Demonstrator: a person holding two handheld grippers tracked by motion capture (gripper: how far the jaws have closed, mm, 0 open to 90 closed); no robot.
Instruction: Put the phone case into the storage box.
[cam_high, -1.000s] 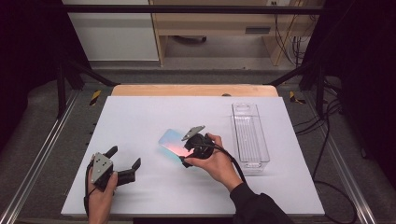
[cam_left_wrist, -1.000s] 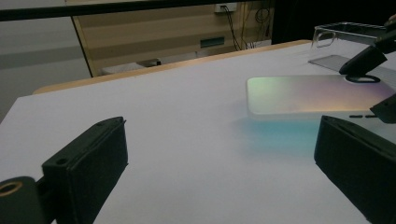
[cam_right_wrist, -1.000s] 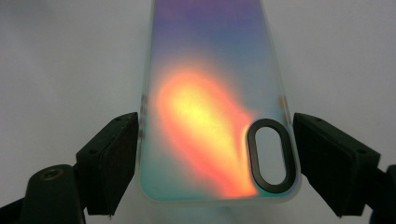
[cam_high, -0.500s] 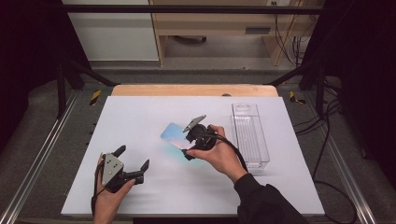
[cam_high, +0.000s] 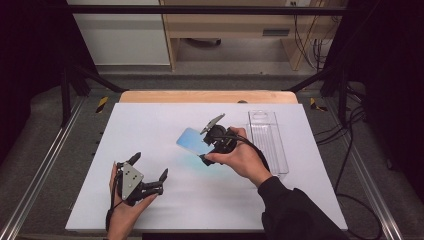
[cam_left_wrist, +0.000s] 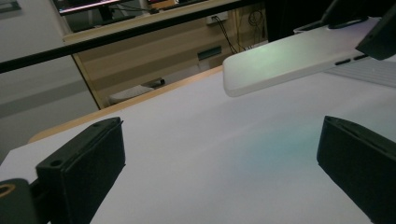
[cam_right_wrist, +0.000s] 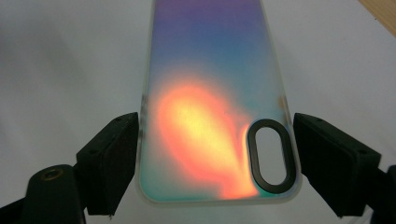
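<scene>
At the near edge of the white table, the person's left hand holds the left gripper low over the surface, grey plate on top. Jaws spread wide, nothing btwn them; in the left gripper view both black jaws stand far apart over bare tabletop.

Further in, approx. mid-table, the right hand holds the right gripper. Its jaws clamp a phone case by the two long edges, near the camera-cutout end. Right gripper view: one pad on each side wall of the case, w/ the black oval cutout just inside the right-hand jaw. Case back is iridescent: orange-pink near the jaws, blue to purple toward the far end. Case is off the table, held roughly level w/ a slight tilt; a faint teal glow shows on the tabletop under it. In the left gripper view it shows as a frosted slab hanging above the surface, side-button cutouts visible.

Just beyond the right hand, a clear plastic tray lies flat near the table's right side, long axis running away from the person. Cannot tell whether it holds anything.

Past the far edge: a wooden strip, then the floor and cables.
</scene>
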